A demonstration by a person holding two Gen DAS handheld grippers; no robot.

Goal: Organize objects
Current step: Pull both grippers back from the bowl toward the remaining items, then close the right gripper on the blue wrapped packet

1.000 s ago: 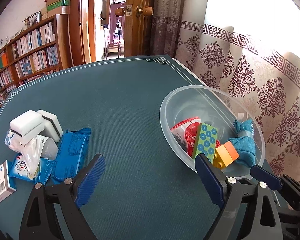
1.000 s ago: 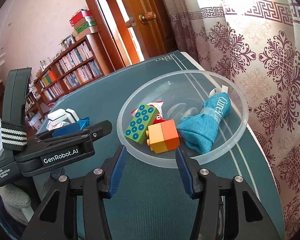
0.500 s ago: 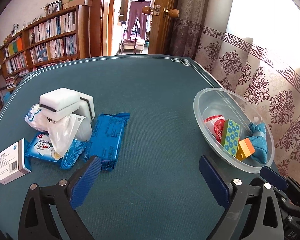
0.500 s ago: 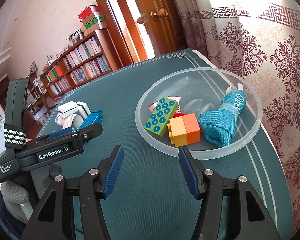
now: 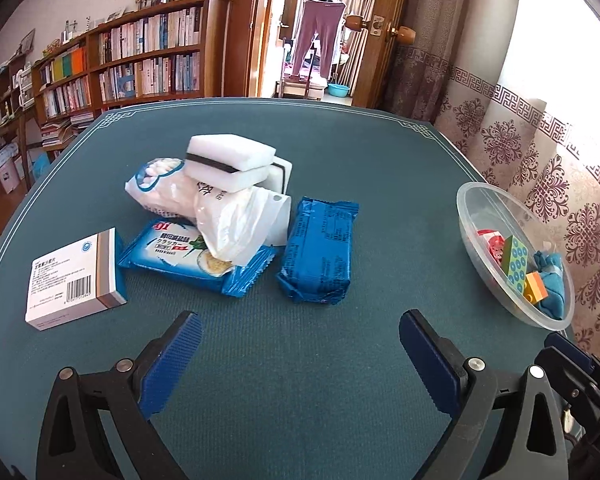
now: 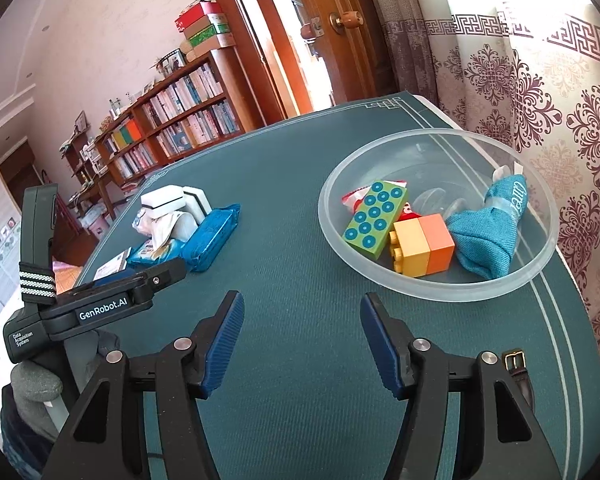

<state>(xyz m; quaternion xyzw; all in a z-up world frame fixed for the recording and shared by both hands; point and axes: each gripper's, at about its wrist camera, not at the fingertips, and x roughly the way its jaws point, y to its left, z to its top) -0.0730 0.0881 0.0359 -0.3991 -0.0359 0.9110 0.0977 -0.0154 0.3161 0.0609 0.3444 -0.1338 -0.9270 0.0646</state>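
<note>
A clear plastic bowl (image 6: 436, 292) at the table's right edge holds a green studded brick (image 6: 374, 218), a yellow-orange brick (image 6: 424, 246), a rolled teal cloth (image 6: 488, 232) and a red-white packet (image 6: 354, 198). My right gripper (image 6: 302, 300) hovers just in front of the bowl, its jaws opening with nothing between them. My left gripper (image 5: 300, 324) stands open and empty in front of a pile: a dark blue packet (image 5: 320, 252), a light blue biscuit packet (image 5: 188, 256), a white plastic bag (image 5: 228, 216), white sponges (image 5: 230, 156) and a white barcode box (image 5: 74, 280). The bowl (image 5: 468, 216) lies far right in that view.
The dark green table cloth (image 5: 300, 128) runs to a rounded far edge. A patterned curtain (image 6: 540, 100) hangs close behind the bowl. Bookshelves (image 5: 140, 64) and an open doorway lie beyond the table. The left device's black body (image 6: 100, 308) sits left of my right gripper.
The left gripper swung left from the bowl to face the pile and opened a little wider. The right gripper drew back slightly from the bowl, and its jaws widened.
</note>
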